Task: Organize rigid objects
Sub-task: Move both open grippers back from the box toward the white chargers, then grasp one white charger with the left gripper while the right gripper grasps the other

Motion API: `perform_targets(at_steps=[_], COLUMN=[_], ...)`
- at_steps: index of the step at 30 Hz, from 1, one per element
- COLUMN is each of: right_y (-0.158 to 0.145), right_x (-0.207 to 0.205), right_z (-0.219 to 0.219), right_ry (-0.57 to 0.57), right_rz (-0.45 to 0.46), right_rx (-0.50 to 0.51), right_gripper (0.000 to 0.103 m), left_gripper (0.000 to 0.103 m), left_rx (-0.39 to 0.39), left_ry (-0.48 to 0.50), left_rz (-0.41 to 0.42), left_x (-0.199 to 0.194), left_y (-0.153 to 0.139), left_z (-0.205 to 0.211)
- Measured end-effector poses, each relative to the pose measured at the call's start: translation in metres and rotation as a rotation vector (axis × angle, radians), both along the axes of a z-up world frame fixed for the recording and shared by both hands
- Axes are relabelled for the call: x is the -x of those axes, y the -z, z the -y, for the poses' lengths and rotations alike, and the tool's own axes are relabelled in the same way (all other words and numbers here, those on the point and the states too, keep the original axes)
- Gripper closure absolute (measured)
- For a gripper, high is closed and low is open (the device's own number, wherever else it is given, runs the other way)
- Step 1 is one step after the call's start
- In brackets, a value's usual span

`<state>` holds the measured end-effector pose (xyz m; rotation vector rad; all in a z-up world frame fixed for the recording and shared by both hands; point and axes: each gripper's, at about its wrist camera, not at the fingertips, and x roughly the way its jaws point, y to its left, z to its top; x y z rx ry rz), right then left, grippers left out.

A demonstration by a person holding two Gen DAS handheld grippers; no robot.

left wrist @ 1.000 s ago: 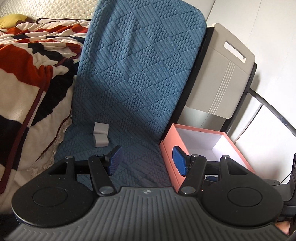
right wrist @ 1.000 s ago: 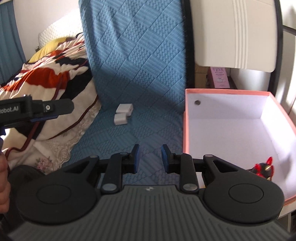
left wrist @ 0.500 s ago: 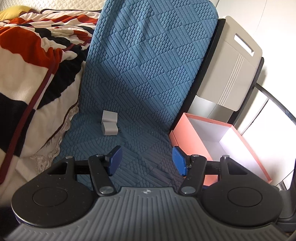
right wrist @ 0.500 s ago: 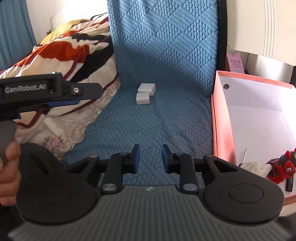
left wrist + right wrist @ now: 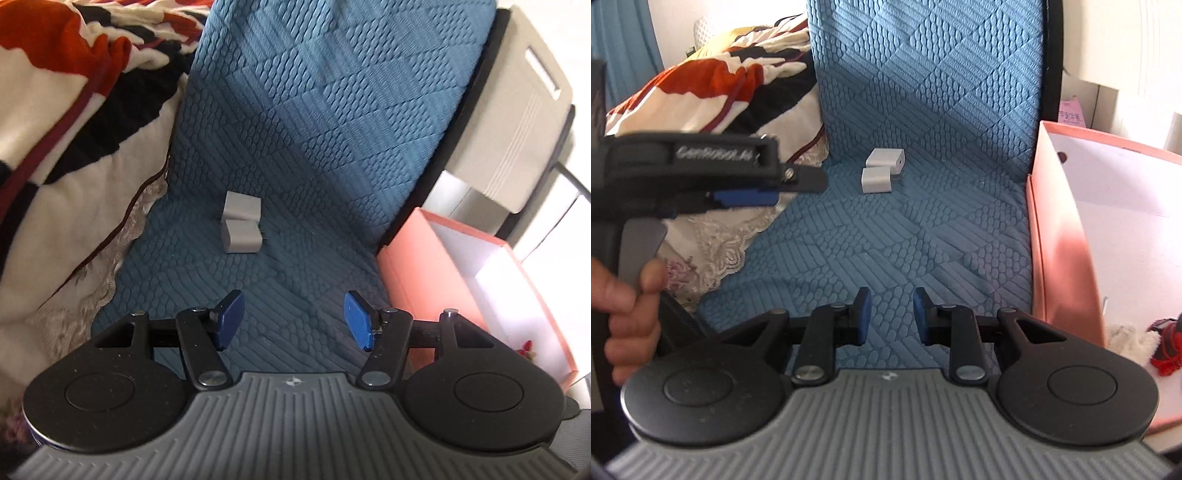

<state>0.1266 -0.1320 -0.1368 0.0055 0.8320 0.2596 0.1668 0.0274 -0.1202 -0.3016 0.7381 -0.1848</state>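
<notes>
The left black two-finger gripper (image 5: 291, 320) has two flat blue pads (image 5: 229, 320) on black linkage arms, each arm fixed by a round silver screw (image 5: 211, 378). Behind them are two black round discs and a grey ribbed plate with a small white logo. The right black two-finger gripper (image 5: 888, 316) has the same blue pads, silver screws, discs and grey ribbed plate. From the right wrist view, the left gripper body carries white letters, blurred, and a bare-skinned hand (image 5: 629, 314) is around its grey handle.
</notes>
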Motion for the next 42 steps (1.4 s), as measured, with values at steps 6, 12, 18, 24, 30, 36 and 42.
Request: perform_targets(at_steps=[6,12,18,24,30,36,42], right_y=[0.008,0.016,0.036,0.051,0.062,0.069,0.073], right_x=[-0.029,-0.067,-0.106,-0.143,-0.17,-0.189,-0.209], right_z=[0.004,0.004,-0.008,-0.018,-0.028,-0.033,-0.044], right_ry=[0.005,0.0,-0.075,-0.104,-0.146,-0.164,-0.2], right_rz=[-0.003,0.003,-0.002,-0.009,0.003,0.015,0.021], right_rx=[-0.011,-0.023,-0.004,-0.043,-0.05,-0.059,-0.063], right_gripper=[0.075,0.074,0.074,0.073,0.073,0.073,0.073], left_gripper=[0.037,0.037,0.038,0.039,0.039,0.046,0.047], left_rx=[0.014,0.006,0.038,0.026,0.001,0.098,0.067], left_ry=[-0.015,-0.018,0.013,0.029,0.038,0.033,0.039], left_rz=[-0.053,-0.083,-0.083,-0.102,-0.113,-0.129,-0.15], left_x=[-0.043,-0.089,-0.132,-0.172,-0.208,-0.232,-0.253], left_y=[0.015,0.025,0.03,0.04,0.05,0.061,0.073], left_z=[-0.008,-0.015,-0.021,-0.022,-0.027,-0.048,-0.058])
